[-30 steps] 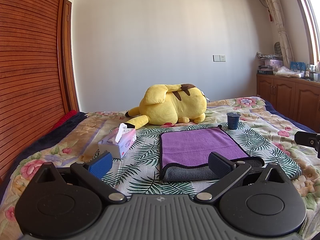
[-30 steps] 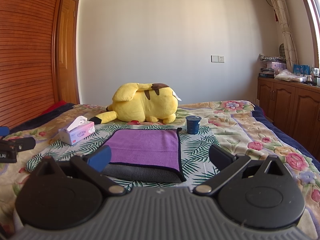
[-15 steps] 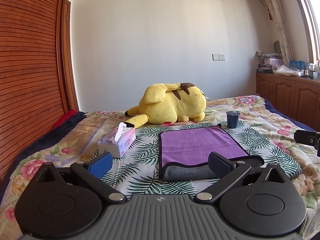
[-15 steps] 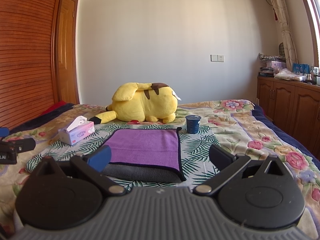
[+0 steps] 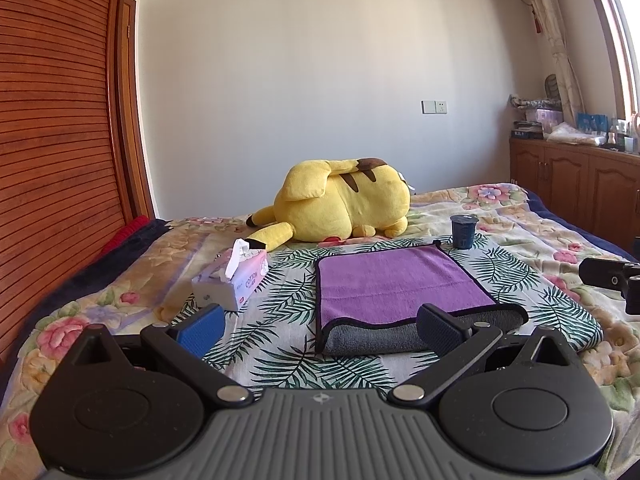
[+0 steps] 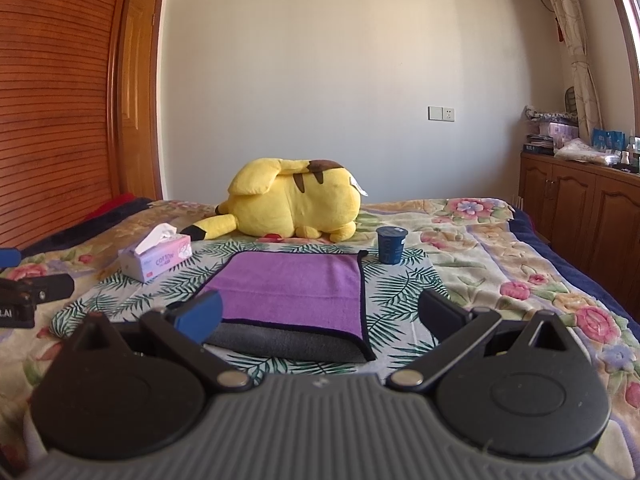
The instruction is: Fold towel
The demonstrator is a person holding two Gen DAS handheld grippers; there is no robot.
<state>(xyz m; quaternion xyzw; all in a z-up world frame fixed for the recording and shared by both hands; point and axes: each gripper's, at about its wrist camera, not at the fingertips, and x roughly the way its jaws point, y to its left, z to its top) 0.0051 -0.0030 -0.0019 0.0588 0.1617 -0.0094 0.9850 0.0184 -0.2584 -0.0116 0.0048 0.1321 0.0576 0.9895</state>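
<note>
A purple towel with a grey underside (image 5: 396,284) lies folded flat on the bed, its grey fold edge nearest me; it also shows in the right wrist view (image 6: 292,292). My left gripper (image 5: 318,326) is open and empty, hovering just short of the towel's near edge. My right gripper (image 6: 320,316) is open and empty, also just short of the near edge. The right gripper's tip (image 5: 612,276) shows at the right edge of the left wrist view, and the left gripper's tip (image 6: 32,296) at the left edge of the right wrist view.
A pink tissue box (image 5: 232,280) lies left of the towel. A yellow plush toy (image 5: 340,204) lies behind it. A dark blue cup (image 5: 463,231) stands at the towel's far right corner. A wooden wardrobe (image 5: 52,140) is on the left, cabinets (image 6: 576,208) on the right.
</note>
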